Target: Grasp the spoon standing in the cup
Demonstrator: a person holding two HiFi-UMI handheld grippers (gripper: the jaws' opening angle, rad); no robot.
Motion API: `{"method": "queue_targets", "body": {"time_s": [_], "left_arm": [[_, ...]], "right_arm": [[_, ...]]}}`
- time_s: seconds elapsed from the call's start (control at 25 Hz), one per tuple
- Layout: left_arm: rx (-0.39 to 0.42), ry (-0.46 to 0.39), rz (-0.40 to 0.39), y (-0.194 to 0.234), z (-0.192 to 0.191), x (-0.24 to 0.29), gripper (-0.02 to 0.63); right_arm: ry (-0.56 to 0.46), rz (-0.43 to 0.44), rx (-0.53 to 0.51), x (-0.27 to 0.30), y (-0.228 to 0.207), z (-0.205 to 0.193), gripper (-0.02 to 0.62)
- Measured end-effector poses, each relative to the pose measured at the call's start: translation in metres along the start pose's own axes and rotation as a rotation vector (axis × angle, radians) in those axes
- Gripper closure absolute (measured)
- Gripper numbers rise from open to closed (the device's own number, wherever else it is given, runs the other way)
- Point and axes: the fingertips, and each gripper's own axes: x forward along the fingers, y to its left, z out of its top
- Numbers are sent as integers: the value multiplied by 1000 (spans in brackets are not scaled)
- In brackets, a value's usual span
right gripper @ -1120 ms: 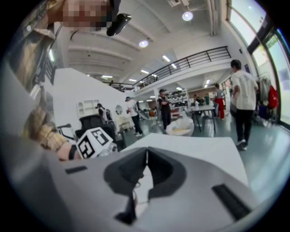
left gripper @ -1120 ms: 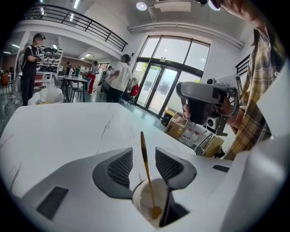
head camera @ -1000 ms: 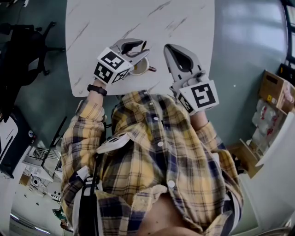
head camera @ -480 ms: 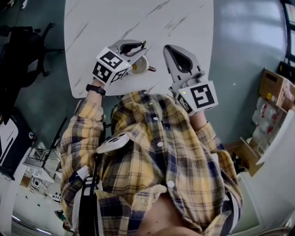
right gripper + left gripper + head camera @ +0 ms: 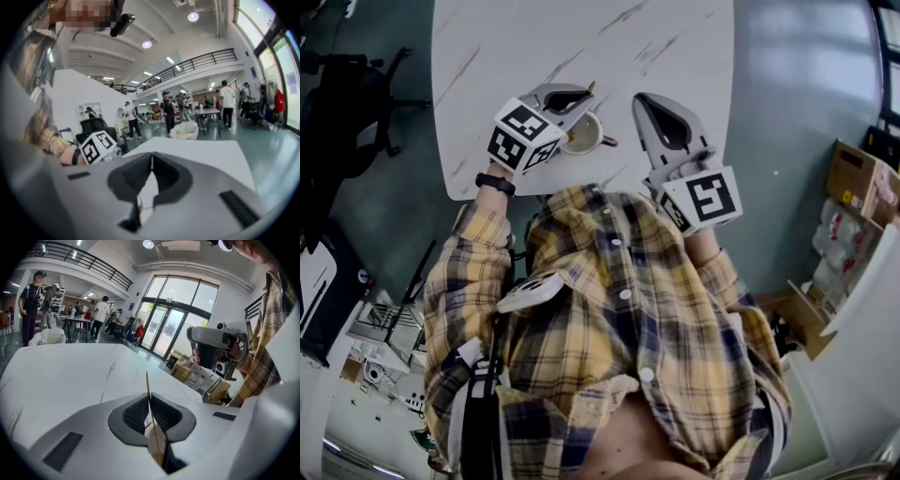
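On the white marbled surface (image 5: 534,47), at its near edge: a pale cup (image 5: 584,141) with its handle turned to the right. Standing in the cup and leaning toward its far side: the spoon (image 5: 592,86), thin and gold-coloured, with the tip of its stem poking out above the cup.

Directly over the cup, reaching in from its left: the left gripper (image 5: 584,94), with its marker cube (image 5: 523,134) just left of the cup. Fingers (image 5: 133,416) just drawn in, now pinching the spoon's stem between the dark pads. In the left gripper view, the stem running up through the seam where the pads meet and sticking out past the tips. Pale rim of the cup partly visible below, through the gap behind the pads.

To the right of the cup, apart from it and raised over the surface: the right gripper (image 5: 643,97), pointing toward the cup's far side. Fingers (image 5: 166,176) closed tip to tip, with nothing between them. Nearer than the cup, below it in the head view: the person's yellow plaid shirt (image 5: 619,300).
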Motion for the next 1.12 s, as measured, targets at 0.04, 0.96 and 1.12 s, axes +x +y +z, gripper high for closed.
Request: {"method": "queue_targets", "body": {"time_s": [0.04, 0.96, 1.12], "left_arm": [[0, -1, 2, 0, 0, -1, 575], [33, -31, 27, -19, 8, -13, 592], [40, -50, 43, -22, 13, -17, 592]], "right_arm": [[0, 1, -1, 0, 1, 0, 565], [-46, 14, -34, -13, 11, 16, 565], [-58, 19, -43, -15, 13, 21, 565]]}}
